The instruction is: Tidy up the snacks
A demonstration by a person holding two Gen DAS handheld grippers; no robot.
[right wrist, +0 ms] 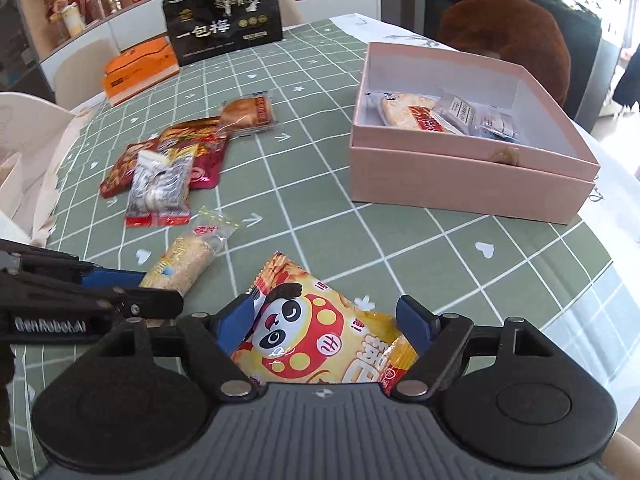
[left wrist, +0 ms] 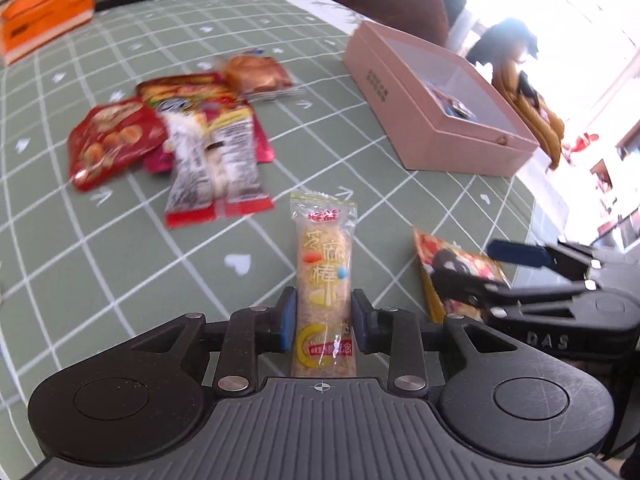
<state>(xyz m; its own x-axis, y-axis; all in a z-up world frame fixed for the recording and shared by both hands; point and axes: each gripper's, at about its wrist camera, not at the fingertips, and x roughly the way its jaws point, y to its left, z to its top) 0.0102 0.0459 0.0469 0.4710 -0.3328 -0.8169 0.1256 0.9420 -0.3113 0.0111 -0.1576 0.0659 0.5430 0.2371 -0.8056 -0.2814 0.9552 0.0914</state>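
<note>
Now I'm clamping my left gripper (left wrist: 323, 318) on the clear-wrapped sesame bar (left wrist: 324, 280) lying on the green checked tablecloth (left wrist: 120, 260); right gripper (right wrist: 326, 322), jaws apart, is straddling the yellow panda-print packet (right wrist: 320, 332). Squeezing mid-pack, lifting clear toward the open pink cardboard box (right wrist: 460, 176).

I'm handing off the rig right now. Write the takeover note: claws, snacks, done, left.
Left claw: around the sesame stick, jaws at its sides; grip unconfirmed.
Right claw: open around the panda snack bag.
Done: a few packets already in the pink box.
Left: both of these, plus the loose pile and the bread packet on the table.
</note>
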